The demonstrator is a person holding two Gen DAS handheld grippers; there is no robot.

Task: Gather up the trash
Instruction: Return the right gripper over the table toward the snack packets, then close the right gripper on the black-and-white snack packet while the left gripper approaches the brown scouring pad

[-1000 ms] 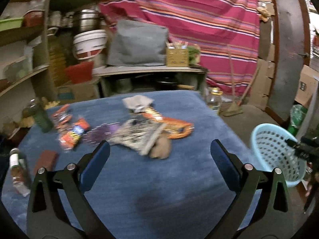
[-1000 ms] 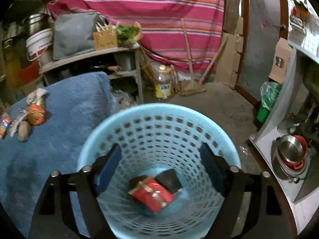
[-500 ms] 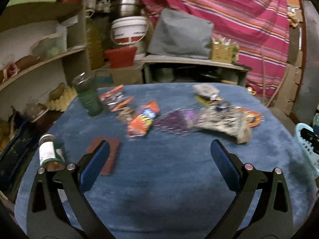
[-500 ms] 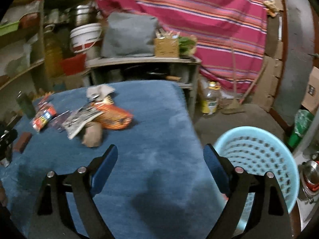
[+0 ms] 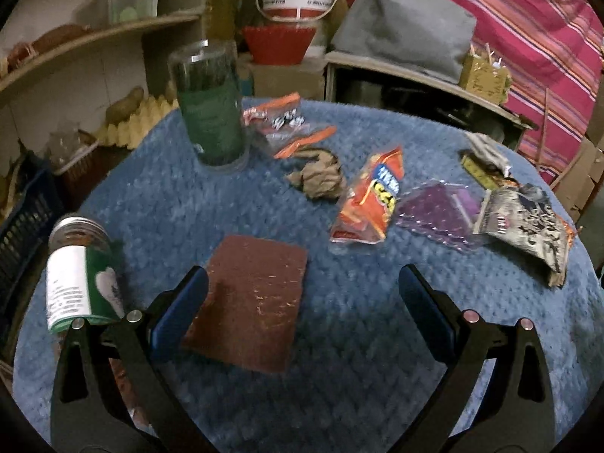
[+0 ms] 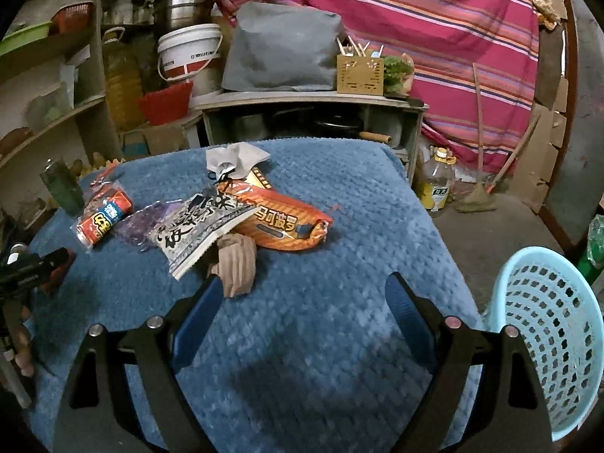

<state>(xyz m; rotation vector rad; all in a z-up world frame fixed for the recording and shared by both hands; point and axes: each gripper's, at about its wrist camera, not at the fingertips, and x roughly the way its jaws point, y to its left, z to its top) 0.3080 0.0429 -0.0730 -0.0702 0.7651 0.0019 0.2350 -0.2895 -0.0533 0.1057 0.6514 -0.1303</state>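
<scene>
Left gripper [image 5: 302,294] has swung over the brown pad [image 5: 247,307]; jaws spread, pad between, unpinched.

Both wrist views tilt down, close — sharing blue tabletop [image 5: 358,377].

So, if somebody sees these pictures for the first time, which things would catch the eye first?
Probably the heap of bright snack wrappers in the middle of the blue blanket, above all the large orange wrapper and the black-and-white wrapper lying partly over it. Next comes the pale blue basket beside the blanket at the right edge of the right wrist view. In the left wrist view, a flat reddish-brown pad lies just ahead of the open left gripper.
</scene>
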